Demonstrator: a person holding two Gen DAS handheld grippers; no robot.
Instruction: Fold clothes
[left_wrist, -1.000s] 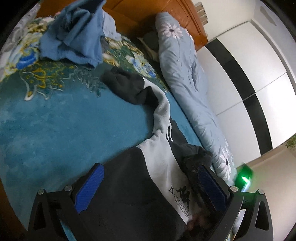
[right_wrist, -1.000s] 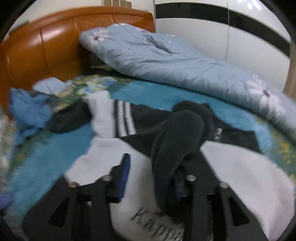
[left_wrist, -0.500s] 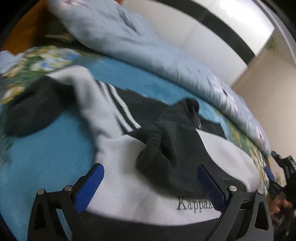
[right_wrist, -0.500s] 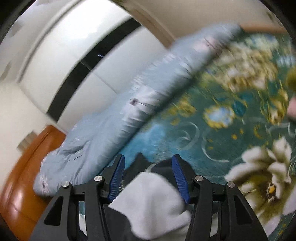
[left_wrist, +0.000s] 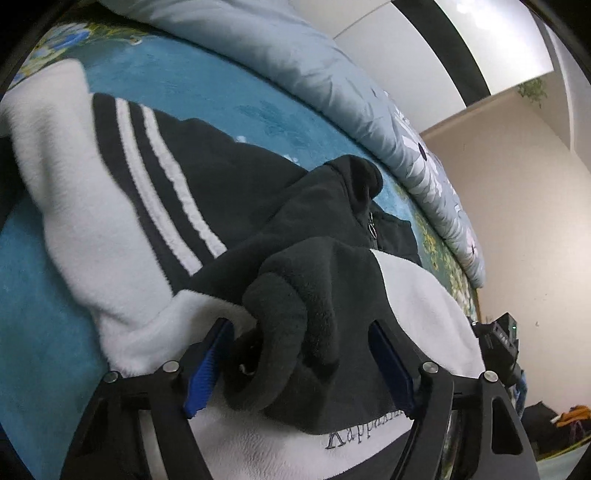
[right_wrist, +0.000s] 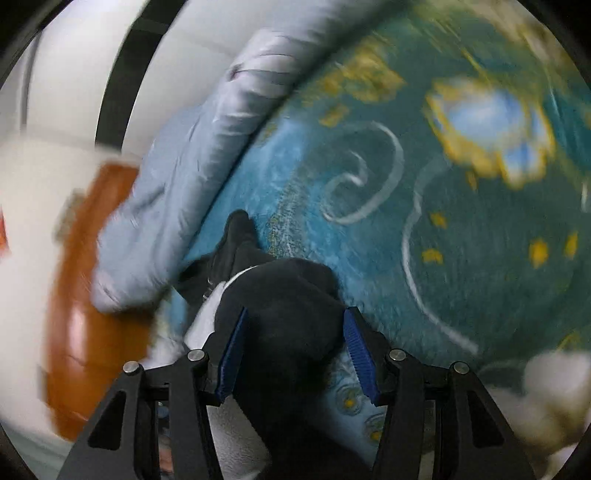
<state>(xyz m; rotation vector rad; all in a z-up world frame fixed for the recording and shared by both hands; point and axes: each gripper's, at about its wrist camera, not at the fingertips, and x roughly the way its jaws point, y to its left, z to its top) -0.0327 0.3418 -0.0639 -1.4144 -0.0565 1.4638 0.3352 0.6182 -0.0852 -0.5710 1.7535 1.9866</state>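
Teal floral bedspread (left_wrist: 44, 332) carries the black-and-white fleece jacket (left_wrist: 122, 229), spread flat with a dark sleeve bunched on its chest. Left claw (left_wrist: 299, 362) is closing around that bunch, pads not yet pressing. Right claw (right_wrist: 295, 354) straddles a dark fold (right_wrist: 284, 310), jaws half-spread, apparently without contact. Thick fleece may slip free or drag lower layers along, spoiling the fold.

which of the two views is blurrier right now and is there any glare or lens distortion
Right wrist view: heavy motion smear across the floral blanket and wooden headboard, with a glossy highlight on the wood; only the right hand-held gripper stays crisp. Left wrist view: much sharper, the black and white fleece jacket reads clearly. Both show fisheye bending and dark corner vignetting.
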